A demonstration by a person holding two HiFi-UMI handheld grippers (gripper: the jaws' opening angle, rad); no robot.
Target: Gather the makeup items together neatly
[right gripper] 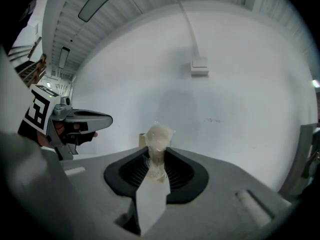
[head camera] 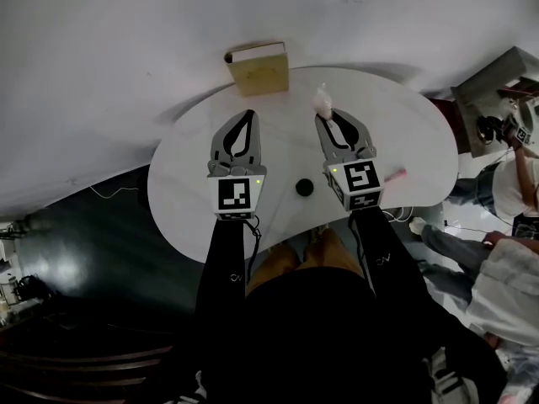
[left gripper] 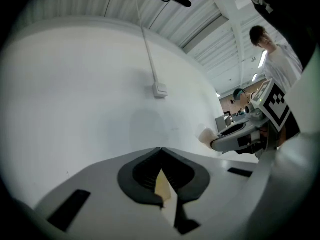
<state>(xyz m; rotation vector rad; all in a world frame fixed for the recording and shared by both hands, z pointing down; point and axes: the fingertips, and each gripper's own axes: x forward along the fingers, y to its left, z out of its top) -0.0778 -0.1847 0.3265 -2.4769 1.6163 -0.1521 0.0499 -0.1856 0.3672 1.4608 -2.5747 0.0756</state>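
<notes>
My right gripper [head camera: 325, 116] [right gripper: 156, 154] is shut on a small beige puff in clear wrapping [head camera: 322, 99] [right gripper: 159, 138], held above the white table [head camera: 194, 183]. The puff sticks out past the tips. My left gripper [head camera: 249, 114] [left gripper: 161, 150] is shut with nothing in it, its tips touching, level with the right one. A small black round item [head camera: 304, 188] lies on the table between the two grippers, near the front edge. A pink item [head camera: 394, 175] lies to the right of the right gripper. In the left gripper view, the right gripper [left gripper: 235, 136] and its puff [left gripper: 206, 135] show at the right.
A tan cardboard box [head camera: 258, 71] stands at the table's far edge by the white wall [head camera: 126, 49]. People [head camera: 505, 225] are at the right beside the table. A dark floor [head camera: 76, 251] lies to the left. A wall outlet [right gripper: 199, 67] is ahead.
</notes>
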